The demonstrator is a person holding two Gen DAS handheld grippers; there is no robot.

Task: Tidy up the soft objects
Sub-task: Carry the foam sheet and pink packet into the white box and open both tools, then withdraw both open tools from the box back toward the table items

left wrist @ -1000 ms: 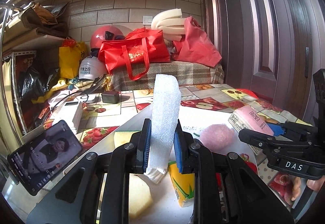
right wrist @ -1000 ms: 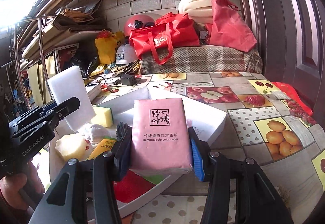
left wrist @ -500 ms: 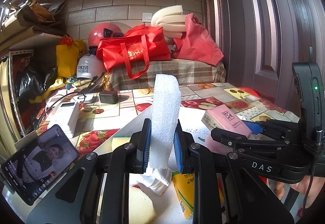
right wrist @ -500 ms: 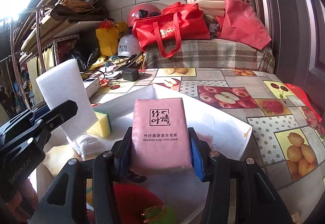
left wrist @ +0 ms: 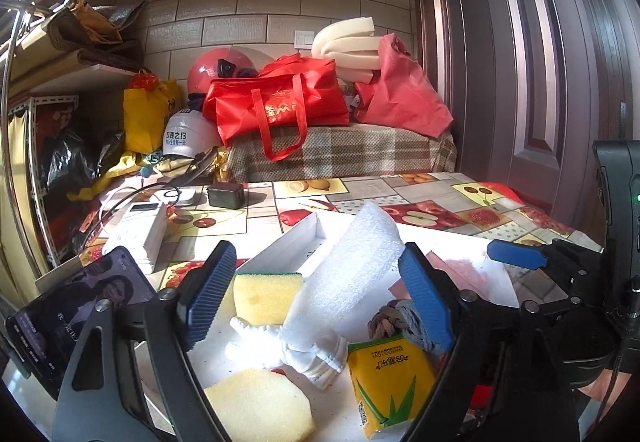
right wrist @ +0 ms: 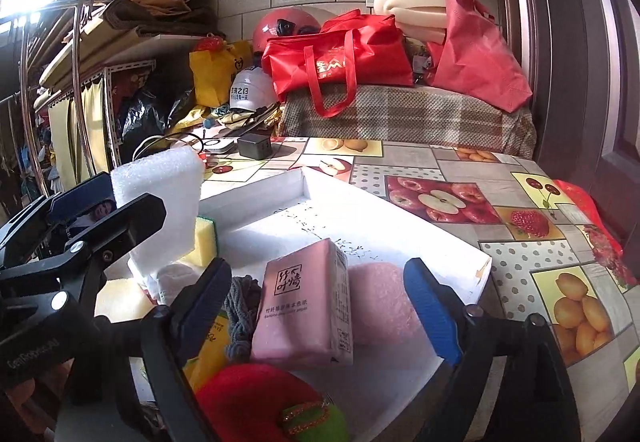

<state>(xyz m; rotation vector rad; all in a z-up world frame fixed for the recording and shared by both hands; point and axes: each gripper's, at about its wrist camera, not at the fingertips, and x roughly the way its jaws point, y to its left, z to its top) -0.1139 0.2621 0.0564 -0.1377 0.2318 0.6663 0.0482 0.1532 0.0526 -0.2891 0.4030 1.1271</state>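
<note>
My left gripper [left wrist: 316,296] is open. A white foam block [left wrist: 348,274] leans tilted between its jaws, resting on a white cloth [left wrist: 304,350] in the white tray [left wrist: 288,246]. My right gripper [right wrist: 320,310] is open. A pink tissue pack [right wrist: 304,314] lies between its jaws in the tray [right wrist: 400,209], beside a pink puff [right wrist: 380,302]. The foam block [right wrist: 160,201] also shows in the right wrist view. Yellow sponges [left wrist: 266,298], a yellow tissue pack [left wrist: 390,382], a grey rope [right wrist: 240,310] and a red plush toy [right wrist: 260,398] lie in the tray.
A phone [left wrist: 76,314] leans at the left of the tray. A white device [left wrist: 138,230] and a black charger [left wrist: 226,195] lie on the fruit-patterned tablecloth [right wrist: 520,201]. Red bags [left wrist: 280,101] and helmets [left wrist: 192,133] stand at the back. A door [left wrist: 540,61] is at the right.
Both grippers have opened and let go. The foam block has tipped over to the right onto the tray's contents. The pink tissue pack has dropped into the tray beside the pink puff.
</note>
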